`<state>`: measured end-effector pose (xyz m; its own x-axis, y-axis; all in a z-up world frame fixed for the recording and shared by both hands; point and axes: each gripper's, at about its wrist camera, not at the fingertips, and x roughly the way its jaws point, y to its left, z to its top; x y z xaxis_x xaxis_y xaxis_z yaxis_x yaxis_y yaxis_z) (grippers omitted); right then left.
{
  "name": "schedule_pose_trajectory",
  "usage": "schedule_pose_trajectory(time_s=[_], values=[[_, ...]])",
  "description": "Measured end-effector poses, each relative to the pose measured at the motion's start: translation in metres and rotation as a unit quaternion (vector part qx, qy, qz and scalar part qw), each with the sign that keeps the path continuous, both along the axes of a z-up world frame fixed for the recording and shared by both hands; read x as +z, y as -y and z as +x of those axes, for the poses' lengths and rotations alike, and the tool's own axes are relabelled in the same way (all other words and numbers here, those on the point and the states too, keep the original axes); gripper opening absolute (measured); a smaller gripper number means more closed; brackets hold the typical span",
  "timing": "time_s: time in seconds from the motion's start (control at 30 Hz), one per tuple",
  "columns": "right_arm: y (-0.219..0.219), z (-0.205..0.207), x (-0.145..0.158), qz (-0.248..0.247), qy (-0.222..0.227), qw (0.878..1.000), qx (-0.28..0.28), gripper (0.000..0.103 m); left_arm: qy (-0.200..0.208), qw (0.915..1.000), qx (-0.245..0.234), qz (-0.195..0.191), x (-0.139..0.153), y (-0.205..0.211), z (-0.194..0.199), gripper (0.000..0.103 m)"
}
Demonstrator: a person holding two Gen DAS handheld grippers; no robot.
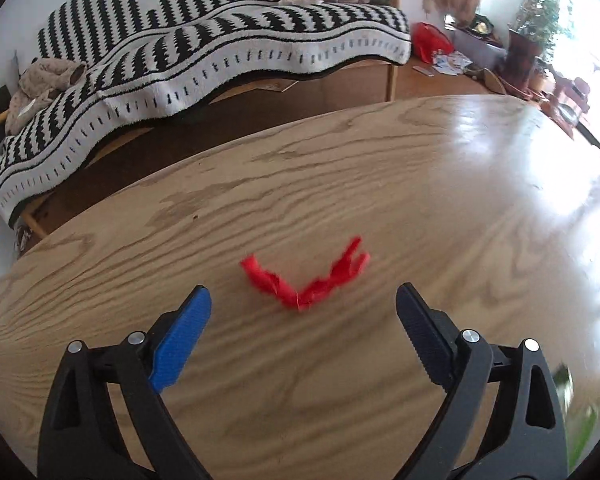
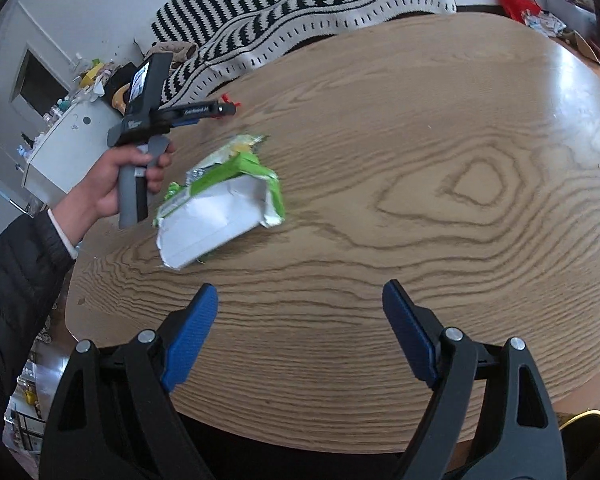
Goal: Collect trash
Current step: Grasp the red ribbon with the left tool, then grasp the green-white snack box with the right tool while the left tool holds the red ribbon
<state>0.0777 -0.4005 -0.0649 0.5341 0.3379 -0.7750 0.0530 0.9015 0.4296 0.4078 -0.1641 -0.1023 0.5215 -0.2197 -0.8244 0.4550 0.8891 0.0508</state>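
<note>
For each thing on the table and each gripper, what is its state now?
left gripper: open, empty, red scrap just ahead between its fingers.
right gripper: open, empty, above the table.
red scrap: twisted, lying loose on the table.
green and white wrapper: torn open, crumpled, lying on the table, not held.

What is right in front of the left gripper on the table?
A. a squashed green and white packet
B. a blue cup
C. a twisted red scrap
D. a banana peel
C: the left wrist view shows a twisted red scrap lying on the wooden table just ahead of the open left gripper, between its fingers but untouched.
</note>
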Motion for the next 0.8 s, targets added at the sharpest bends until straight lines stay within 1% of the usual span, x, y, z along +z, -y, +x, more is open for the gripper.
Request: schedule_pose_trajectory(time_s=[0.07, 0.17, 0.2, 0.23, 0.27, 0.33, 0.4, 0.5, 0.63, 0.7, 0.77, 0.8], values=[[0.005, -0.004, -0.002, 0.003, -0.001, 1.000, -0.004, 0.081, 0.001, 1.0000, 0.008, 0.004, -0.003, 0.003, 0.005, 0.091], [0.007, -0.004, -0.004, 0.006, 0.000, 1.000, -0.007, 0.081, -0.006, 0.9997, 0.020, -0.013, -0.005, 0.004, 0.010, 0.090], [0.006, -0.001, -0.005, 0.006, 0.000, 1.000, -0.007, 0.081, -0.006, 0.9995, 0.026, -0.017, -0.004, 0.003, 0.010, 0.086], [0.005, -0.001, -0.005, 0.007, 0.000, 1.000, -0.007, 0.081, 0.001, 0.9995, 0.027, -0.018, -0.003, 0.004, 0.008, 0.073], [0.005, 0.000, -0.004, 0.006, 0.001, 1.000, -0.007, 0.081, 0.007, 0.9995, 0.026, -0.019, -0.002, 0.004, 0.006, 0.065], [0.003, 0.000, -0.002, 0.005, 0.004, 1.000, -0.006, 0.081, 0.009, 0.9995, 0.024, -0.019, 0.000, 0.005, 0.003, 0.046], [0.001, 0.003, 0.001, 0.005, 0.008, 1.000, -0.005, 0.081, 0.011, 0.9997, 0.016, -0.016, 0.001, 0.007, -0.002, 0.040], [-0.005, 0.008, 0.004, 0.003, 0.010, 1.000, -0.002, 0.081, 0.022, 0.9997, 0.005, -0.005, 0.003, 0.009, -0.015, 0.036], [-0.018, 0.020, 0.009, 0.008, 0.007, 1.000, 0.011, 0.081, 0.020, 0.9998, 0.003, -0.009, 0.010, -0.001, -0.035, 0.035], [-0.029, 0.031, 0.012, 0.007, 0.006, 1.000, 0.022, 0.081, 0.021, 0.9996, 0.005, -0.017, 0.015, -0.009, -0.048, 0.035], [-0.041, 0.042, 0.012, 0.008, 0.003, 0.999, 0.031, 0.081, 0.018, 0.9992, 0.013, -0.034, 0.022, -0.025, -0.063, 0.035], [-0.047, 0.049, 0.012, 0.017, -0.002, 0.999, 0.033, 0.081, 0.018, 0.9989, 0.016, -0.040, 0.025, -0.033, -0.071, 0.035]])
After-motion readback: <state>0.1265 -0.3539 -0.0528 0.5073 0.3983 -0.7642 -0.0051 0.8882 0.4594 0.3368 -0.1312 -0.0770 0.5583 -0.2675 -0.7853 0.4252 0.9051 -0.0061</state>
